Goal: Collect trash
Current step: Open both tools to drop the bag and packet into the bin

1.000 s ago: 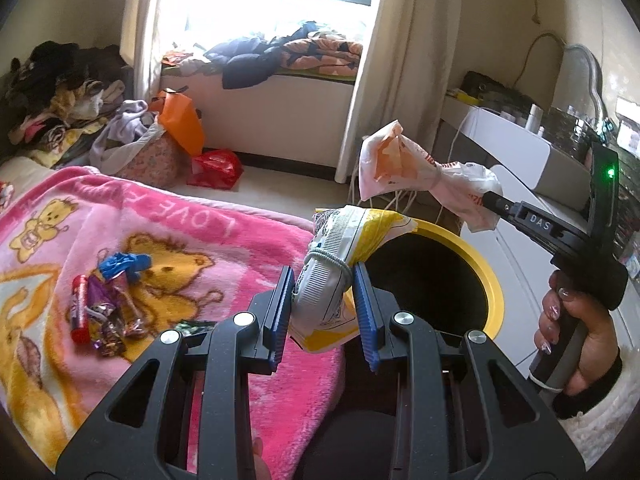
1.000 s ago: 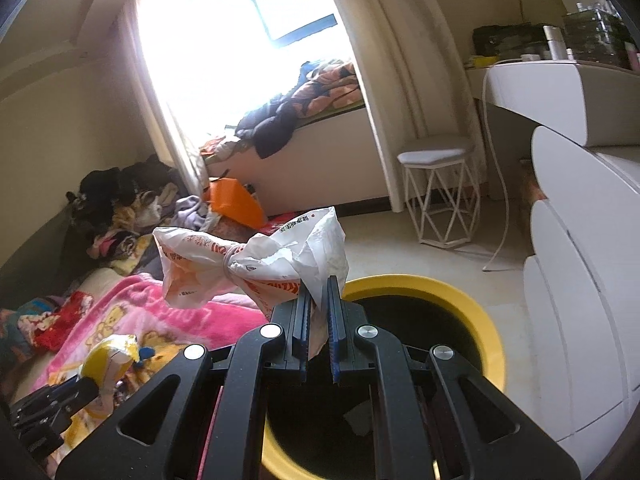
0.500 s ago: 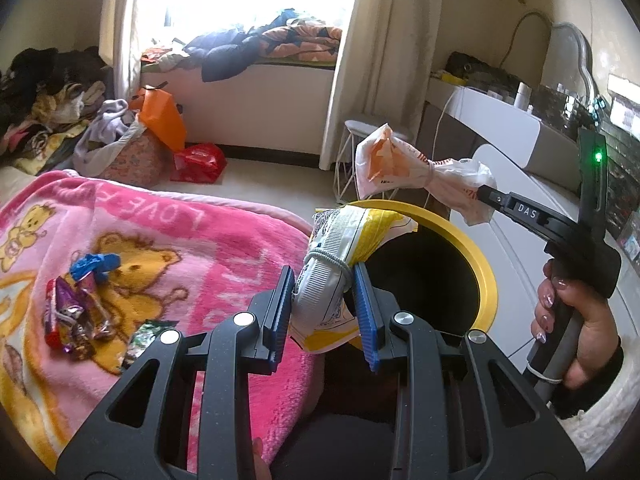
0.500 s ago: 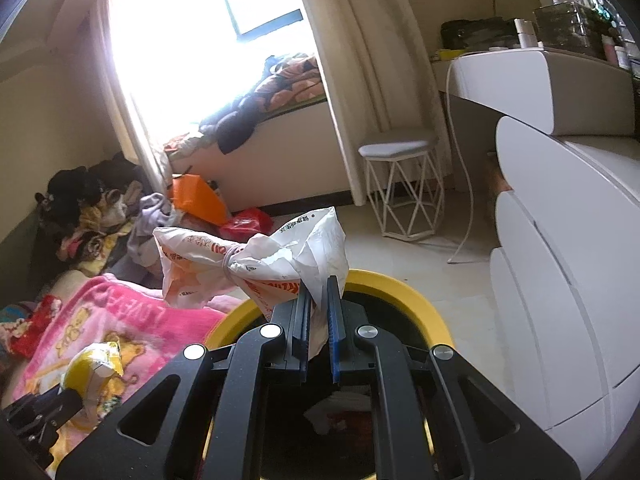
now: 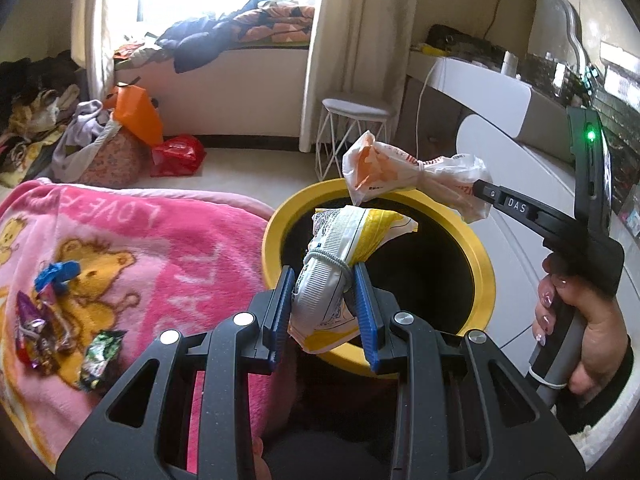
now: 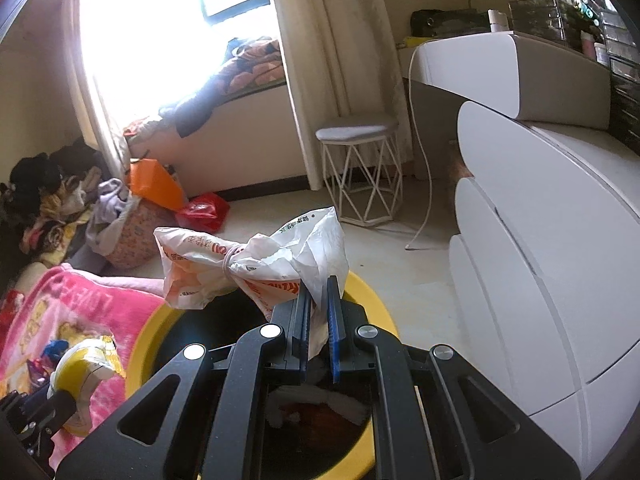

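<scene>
Both my grippers have dropped over the yellow bin (image 5: 478, 276): left gripper (image 5: 324, 312) clamps the yellow packet (image 5: 340, 248), right gripper (image 6: 318, 320) pinches the tied bag (image 6: 240, 264), both directly above its opening.

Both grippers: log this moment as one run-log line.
left gripper: shut on yellow-white packet | right gripper: shut on orange-white bag | both over yellow-rimmed bin | wrappers left on pink blanket
</scene>
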Action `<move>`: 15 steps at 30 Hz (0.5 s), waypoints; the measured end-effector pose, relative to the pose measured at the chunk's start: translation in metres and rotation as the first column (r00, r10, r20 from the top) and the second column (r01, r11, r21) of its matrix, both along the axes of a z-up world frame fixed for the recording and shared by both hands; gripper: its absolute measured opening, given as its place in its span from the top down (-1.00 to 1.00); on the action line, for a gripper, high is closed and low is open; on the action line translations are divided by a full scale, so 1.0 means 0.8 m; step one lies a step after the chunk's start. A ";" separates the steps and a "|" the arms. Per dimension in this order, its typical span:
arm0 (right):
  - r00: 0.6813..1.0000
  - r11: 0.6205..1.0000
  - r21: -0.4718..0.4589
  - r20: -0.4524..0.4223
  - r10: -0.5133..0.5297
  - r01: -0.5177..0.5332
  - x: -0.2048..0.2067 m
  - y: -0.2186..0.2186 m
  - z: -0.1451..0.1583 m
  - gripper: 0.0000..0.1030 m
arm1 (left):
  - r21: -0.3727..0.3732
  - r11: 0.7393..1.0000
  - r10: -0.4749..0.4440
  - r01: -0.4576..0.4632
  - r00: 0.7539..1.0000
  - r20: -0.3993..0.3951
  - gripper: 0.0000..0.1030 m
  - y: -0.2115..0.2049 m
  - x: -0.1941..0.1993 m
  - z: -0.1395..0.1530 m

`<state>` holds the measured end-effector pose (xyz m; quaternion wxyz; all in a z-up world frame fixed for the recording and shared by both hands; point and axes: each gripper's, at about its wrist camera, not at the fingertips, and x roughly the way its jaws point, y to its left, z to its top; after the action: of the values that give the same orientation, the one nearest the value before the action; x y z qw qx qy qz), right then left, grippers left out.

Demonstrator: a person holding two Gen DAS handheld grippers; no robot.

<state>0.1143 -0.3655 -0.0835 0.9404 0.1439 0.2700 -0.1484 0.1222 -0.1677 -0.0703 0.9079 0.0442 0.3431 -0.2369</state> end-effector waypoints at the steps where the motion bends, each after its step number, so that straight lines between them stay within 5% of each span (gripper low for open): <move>1: 1.000 1.000 -0.001 -0.006 -0.002 0.002 0.001 -0.001 -0.002 0.85 | 0.004 1.000 -0.004 0.004 1.000 -0.006 0.54 -0.005 0.003 -0.003; 11: 0.998 0.998 0.056 -0.063 0.013 -0.009 0.014 -0.012 -0.016 0.66 | 0.006 1.000 -0.003 0.004 0.999 -0.043 0.45 -0.035 0.034 -0.024; 15: 0.999 0.996 0.083 -0.046 0.021 -0.017 0.014 -0.016 -0.014 0.32 | -0.036 0.999 0.020 -0.021 0.999 -0.038 -0.17 -0.027 0.035 -0.022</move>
<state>0.1252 -0.3785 -0.0946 0.9285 0.1766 0.2990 -0.1316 0.1506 -0.1894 -0.0879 0.9043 0.0196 0.3562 -0.2344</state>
